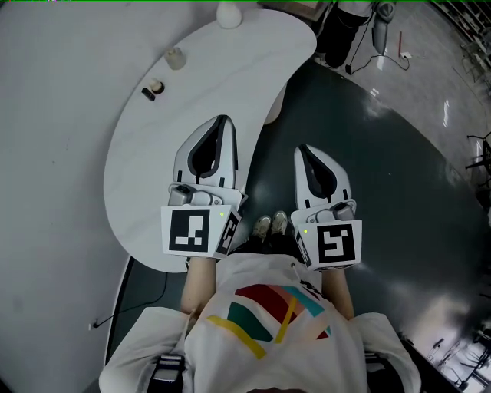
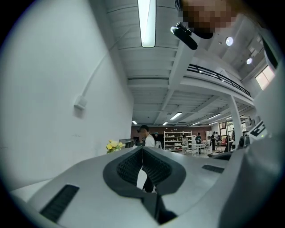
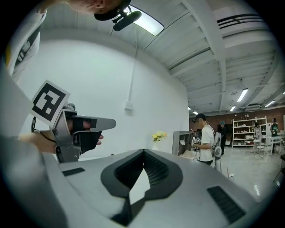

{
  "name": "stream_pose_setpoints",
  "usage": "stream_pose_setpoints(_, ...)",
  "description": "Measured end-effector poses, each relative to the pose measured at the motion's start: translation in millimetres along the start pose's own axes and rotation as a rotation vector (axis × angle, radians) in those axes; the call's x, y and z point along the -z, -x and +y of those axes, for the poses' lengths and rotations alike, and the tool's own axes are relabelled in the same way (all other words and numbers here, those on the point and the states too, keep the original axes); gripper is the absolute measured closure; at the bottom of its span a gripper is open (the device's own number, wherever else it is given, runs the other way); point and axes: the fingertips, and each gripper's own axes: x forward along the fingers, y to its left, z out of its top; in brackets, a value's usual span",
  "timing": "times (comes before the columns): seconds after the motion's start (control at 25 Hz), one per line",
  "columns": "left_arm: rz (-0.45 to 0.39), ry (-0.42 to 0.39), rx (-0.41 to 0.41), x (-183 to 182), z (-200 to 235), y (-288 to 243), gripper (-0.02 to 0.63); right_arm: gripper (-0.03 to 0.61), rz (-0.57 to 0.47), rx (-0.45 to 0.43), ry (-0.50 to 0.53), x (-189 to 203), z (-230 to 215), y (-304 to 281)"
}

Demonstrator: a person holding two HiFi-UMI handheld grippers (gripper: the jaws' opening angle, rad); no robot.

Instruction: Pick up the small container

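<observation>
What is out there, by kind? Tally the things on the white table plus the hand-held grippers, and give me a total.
Grippers: 2, the left hand-held gripper and the right hand-held gripper
Small pale container: 1
Small black-and-cream object: 1
Round white object: 1
Total: 5

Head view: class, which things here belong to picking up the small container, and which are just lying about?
Job: small pale container (likeliest candidate); white table under it; left claw and right claw, both shut and empty.
Lying about: small black-and-white item; white round object at the table's far end.
</observation>
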Motion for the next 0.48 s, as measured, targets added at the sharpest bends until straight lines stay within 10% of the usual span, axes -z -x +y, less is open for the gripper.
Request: stream_pose_setpoints(0.48, 0.011, -0.025, -0.096, 1, 18, 12, 0.595, 0.566, -0.041, -0.093, 0.010, -10, 16, -21)
